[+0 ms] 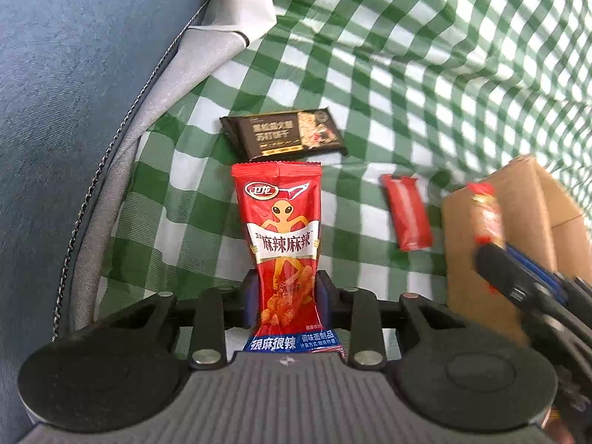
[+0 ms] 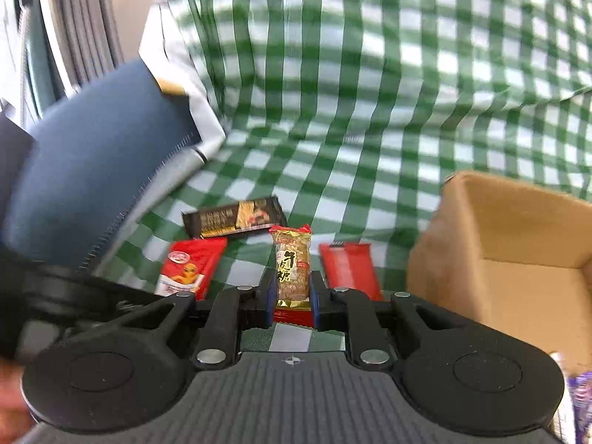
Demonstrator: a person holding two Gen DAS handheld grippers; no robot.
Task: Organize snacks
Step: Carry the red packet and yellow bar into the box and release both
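Judging by how things lie, the sorting is only partly along: the cardboard box (image 2: 518, 259) shows a bare floor in the part the right wrist view reveals, so little or nothing seems to be in it yet, though its near corner is hidden. Two snacks are in hand and two lie loose on the green checked cloth (image 1: 407, 74).

The left gripper (image 1: 285, 288) is clenched on the red spicy-strip packet (image 1: 283, 229), pinching its lower half so the packet stands up along the fingers, well left of the box. The right gripper (image 2: 292, 292) is clamped on a small golden candy bar (image 2: 292, 262), held upright by its lower end, nearer the box and left of its near wall. In the left wrist view the same bar appears blurred against the box's outer wall, which suggests the right hand is moving, probably toward the opening.

Loose on the cloth are the dark cracker packet (image 1: 283, 135), farthest from the box to its left, and a plain red wrapper (image 1: 407, 218), just left of the box's near wall. Both need picking up once the held pair is dropped in.

Both tools point forward and slightly down over the cloth, the left one close beside the right. A blue cushion (image 1: 74, 111) borders the cloth on the side away from the box
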